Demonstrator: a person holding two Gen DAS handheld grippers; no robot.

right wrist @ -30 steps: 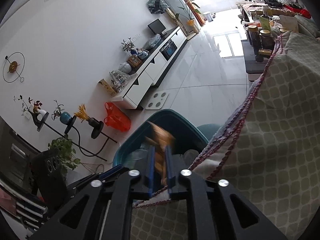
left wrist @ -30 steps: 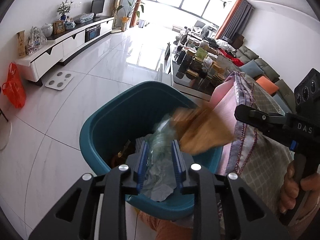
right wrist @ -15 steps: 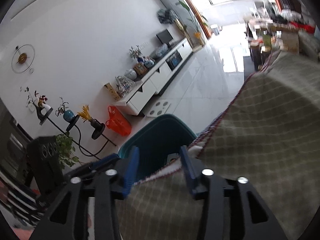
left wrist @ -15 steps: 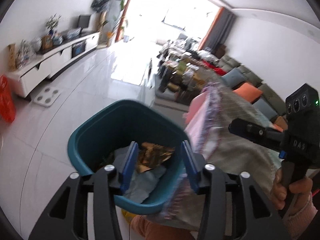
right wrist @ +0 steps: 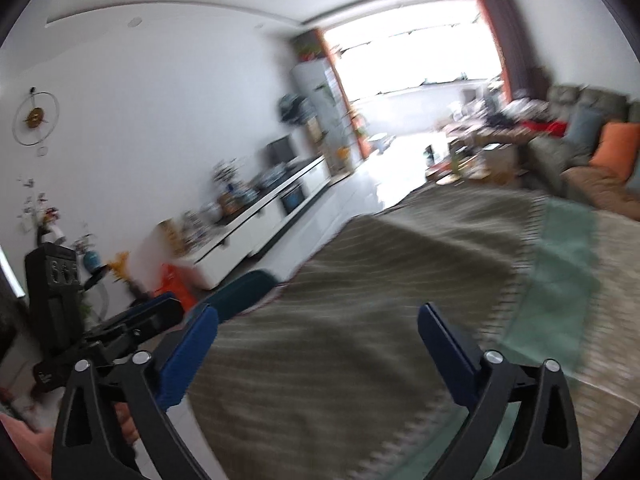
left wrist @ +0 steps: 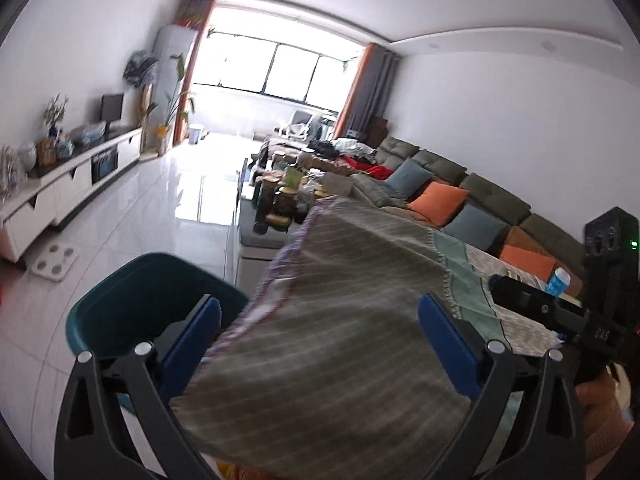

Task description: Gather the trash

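Teal plastic marks the trash bin (left wrist: pixel 132 304) low on the left of our left wrist view, on the white floor beside the cloth-draped table (left wrist: pixel 360 280); our left gripper (left wrist: pixel 318 332) is opening wide with nothing pinched, over the cloth; the right gripper (left wrist: pixel 532 304) shows at right, before the sofa (left wrist: pixel 460 184). From the blurred right wrist view, our right gripper (right wrist: pixel 318 334) is opening too, empty; the cloth hides most of the bin (right wrist: pixel 240 292); the white cabinet (right wrist: pixel 256 224) lies beyond.
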